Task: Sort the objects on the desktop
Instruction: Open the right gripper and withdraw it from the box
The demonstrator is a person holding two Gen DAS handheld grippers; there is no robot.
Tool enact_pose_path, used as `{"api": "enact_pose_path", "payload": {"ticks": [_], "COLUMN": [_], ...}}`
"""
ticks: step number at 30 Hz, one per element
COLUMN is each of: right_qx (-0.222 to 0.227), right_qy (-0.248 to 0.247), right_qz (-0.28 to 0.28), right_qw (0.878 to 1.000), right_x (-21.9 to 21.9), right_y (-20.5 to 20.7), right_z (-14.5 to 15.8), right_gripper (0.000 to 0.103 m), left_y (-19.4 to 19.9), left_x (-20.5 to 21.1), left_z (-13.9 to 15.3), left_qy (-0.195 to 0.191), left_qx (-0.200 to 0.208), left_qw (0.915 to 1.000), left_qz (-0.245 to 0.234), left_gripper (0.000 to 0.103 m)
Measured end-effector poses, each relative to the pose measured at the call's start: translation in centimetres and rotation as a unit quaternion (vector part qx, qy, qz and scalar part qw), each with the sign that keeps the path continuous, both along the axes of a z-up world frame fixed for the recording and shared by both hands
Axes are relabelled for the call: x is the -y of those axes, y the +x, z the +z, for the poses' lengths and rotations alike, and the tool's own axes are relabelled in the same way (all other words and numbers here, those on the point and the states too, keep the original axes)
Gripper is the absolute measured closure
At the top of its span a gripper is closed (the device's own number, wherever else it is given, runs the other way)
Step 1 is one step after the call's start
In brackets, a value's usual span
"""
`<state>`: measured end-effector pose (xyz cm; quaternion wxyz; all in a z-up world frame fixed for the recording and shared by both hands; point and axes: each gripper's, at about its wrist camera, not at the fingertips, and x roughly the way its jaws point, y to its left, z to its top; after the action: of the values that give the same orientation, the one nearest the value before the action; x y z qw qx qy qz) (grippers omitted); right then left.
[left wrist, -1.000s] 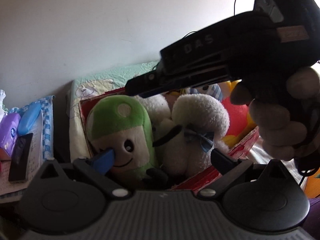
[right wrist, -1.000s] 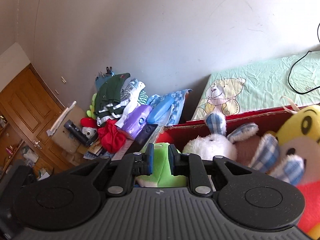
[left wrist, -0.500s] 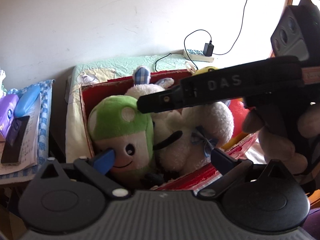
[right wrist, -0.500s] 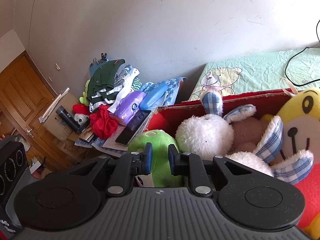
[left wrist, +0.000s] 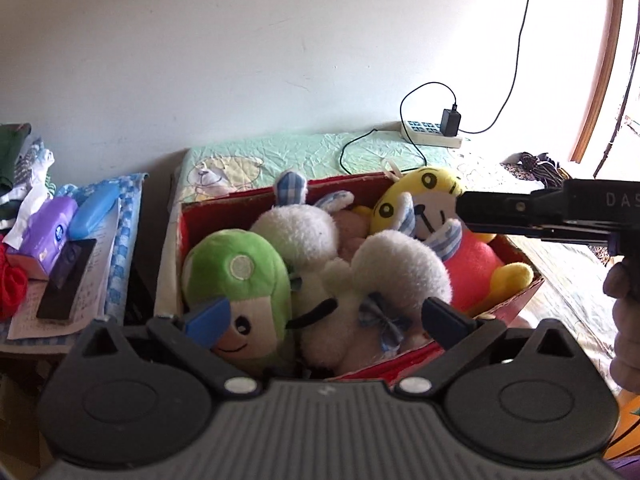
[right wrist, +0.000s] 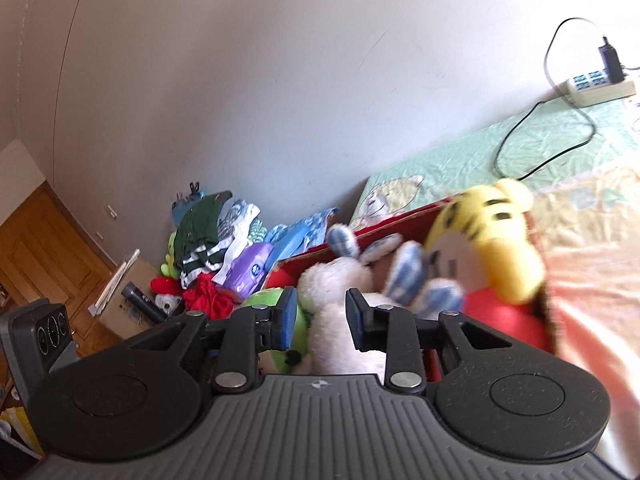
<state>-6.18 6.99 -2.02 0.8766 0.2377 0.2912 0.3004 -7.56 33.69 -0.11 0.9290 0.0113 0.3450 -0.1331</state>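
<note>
We are holding the left tongs spread wide apart, empty, low in the frame over a red cardboard box crammed with fuzzy, rounded soft toys: a green mushroom-shaped one, a fluffy white one and a yellow one. We are holding the right tongs parted too, gripping nothing, framing the white plush.

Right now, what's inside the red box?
The red box holds a green mushroom plush, white fluffy plush toys with blue checked ears, and a yellow tiger plush with a red body. Anything beneath them is hidden.
</note>
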Motion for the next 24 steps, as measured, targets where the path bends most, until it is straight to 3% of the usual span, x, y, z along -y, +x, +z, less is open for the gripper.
{"api": "enact_pose_path", "payload": {"ticks": [4,9,14,20,24], "right_qx": [-0.002,0.002,0.003,-0.032,-0.057], "right_qy": [-0.009,-0.061,-0.125,-0.147,-0.172], "right_qz": [-0.025,-0.057,-0.092,-0.134,-0.17], "right_qw": [1.0,0.997,0.988,0.98,0.969], "right_x": [3.2,6.6,9.8,13.9,16.0], "right_y": [-1.2,-2.5,-3.3,-4.3,-4.9], "right_z": [0.0,-0.1,-0.6,-2.0,-3.0], "right_gripper": [0.072,0.072,0.072,0.072,0.069], "left_y": [-0.1,0.2,0.3,0.7,0.0], "left_x": [3.4,8.4,14.3,20.6,24.0], "left_z": [0.7,0.9,0.2,-1.5,-2.3], "left_qy": [-0.004,-0.013,0.023,0.066,0.105], "left_qx": [-0.002,-0.019,-0.043,-0.1,-0.101], "left_qw": [1.0,0.9997,0.9988,0.9928,0.9893], "left_qz": [0.008,0.008,0.0,0.002,0.005], "left_gripper": [0.002,0.002,0.002,0.001,0.001]}}
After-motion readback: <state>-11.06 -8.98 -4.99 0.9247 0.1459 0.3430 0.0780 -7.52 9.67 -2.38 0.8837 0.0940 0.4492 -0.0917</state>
